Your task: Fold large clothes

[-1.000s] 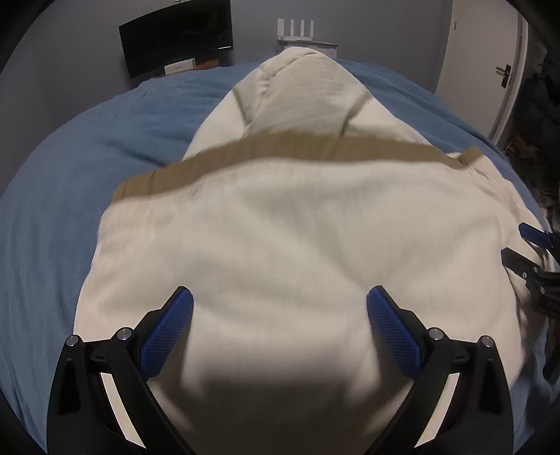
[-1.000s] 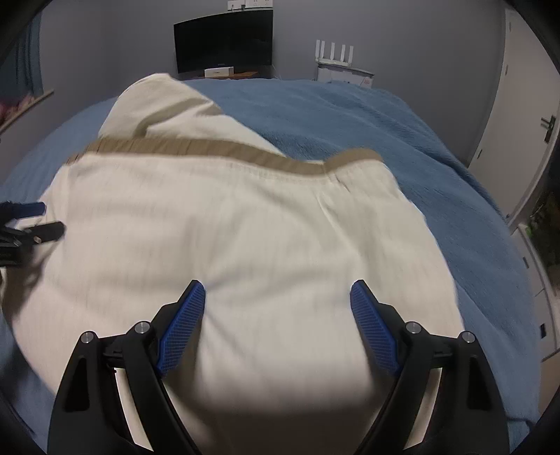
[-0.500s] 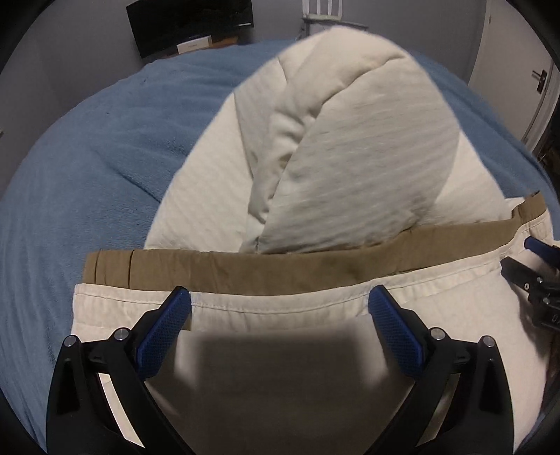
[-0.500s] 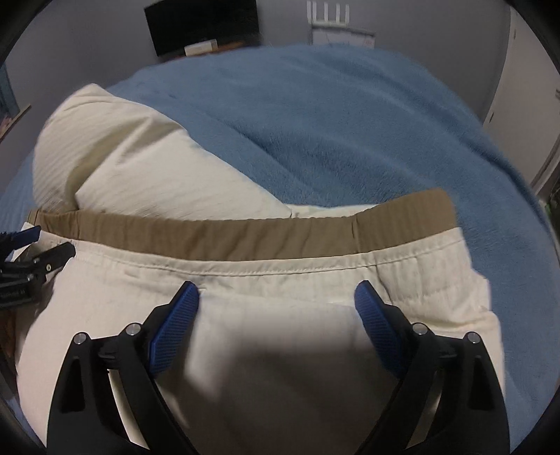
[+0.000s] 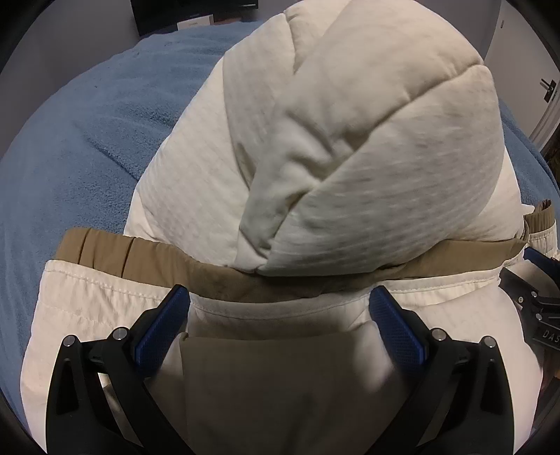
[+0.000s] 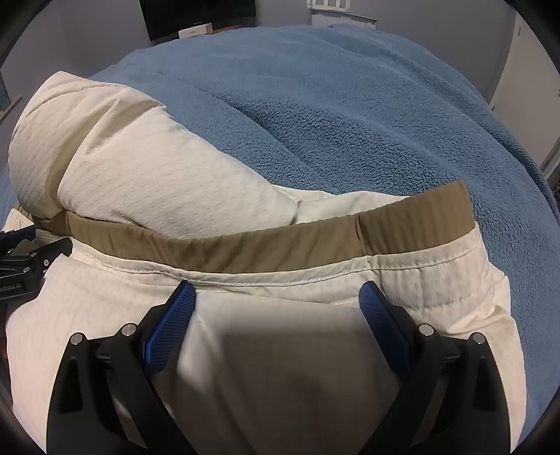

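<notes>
A cream quilted jacket [image 5: 332,150] with a tan hem band [image 5: 224,276] lies on the blue bed. Its lower part is folded up over the body, and the hood end bulges beyond the band. My left gripper [image 5: 280,308] is open, low over the folded cream panel, fingertips just short of the band. My right gripper [image 6: 278,299] is open too, over the same panel [image 6: 280,350] near the tan band [image 6: 266,248]. Each gripper shows at the edge of the other's view, the right one [image 5: 539,304] and the left one [image 6: 24,266].
The blue fleece blanket [image 6: 350,115] covers the bed around the jacket. A dark monitor [image 6: 196,14] and a white router [image 6: 332,7] stand by the grey back wall. A white door [image 5: 546,91] is at the right.
Both grippers have moved forward and down over the folded panel, so the tan band and hood end are now much closer. Both stay open.
</notes>
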